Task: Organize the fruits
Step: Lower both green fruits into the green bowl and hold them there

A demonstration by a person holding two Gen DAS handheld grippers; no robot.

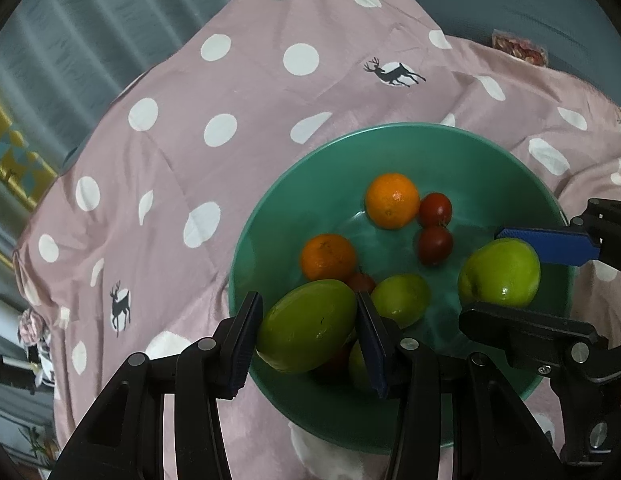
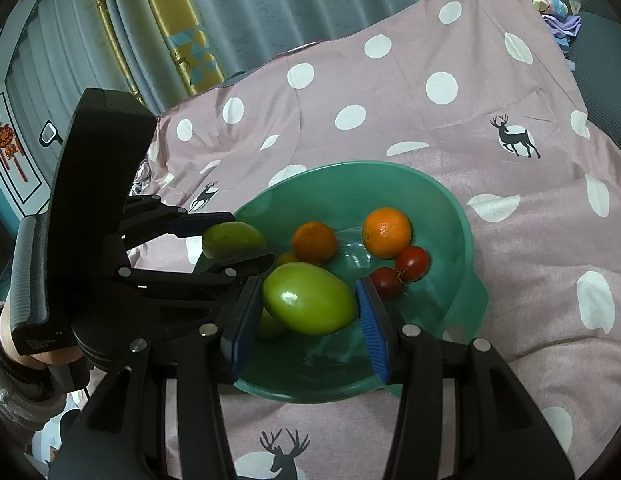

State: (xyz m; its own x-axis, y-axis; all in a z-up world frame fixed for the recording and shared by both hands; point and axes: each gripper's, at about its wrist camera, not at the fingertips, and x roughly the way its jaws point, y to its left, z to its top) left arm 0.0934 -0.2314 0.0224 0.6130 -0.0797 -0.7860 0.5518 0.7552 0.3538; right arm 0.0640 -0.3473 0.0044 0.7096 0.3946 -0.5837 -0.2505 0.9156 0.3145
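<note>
A green bowl (image 1: 270,216) on a pink dotted cloth holds two oranges (image 1: 391,199), small red tomatoes (image 1: 435,209) and green fruits (image 1: 400,299). My left gripper (image 1: 306,332) is shut on a large green fruit (image 1: 306,330) above the bowl's near rim. My right gripper (image 2: 306,308) is shut on another large green fruit (image 2: 310,298) over the bowl (image 2: 450,208). In the left wrist view the right gripper (image 1: 510,276) shows holding its fruit (image 1: 499,273). In the right wrist view the left gripper (image 2: 230,238) shows holding its fruit (image 2: 232,239).
The pink cloth (image 1: 190,92) with white dots and deer covers the surface around the bowl. Grey curtains (image 2: 250,8) hang behind. A small packet (image 1: 519,49) lies at the cloth's far right edge. Folded clothes (image 2: 558,12) sit at the far corner.
</note>
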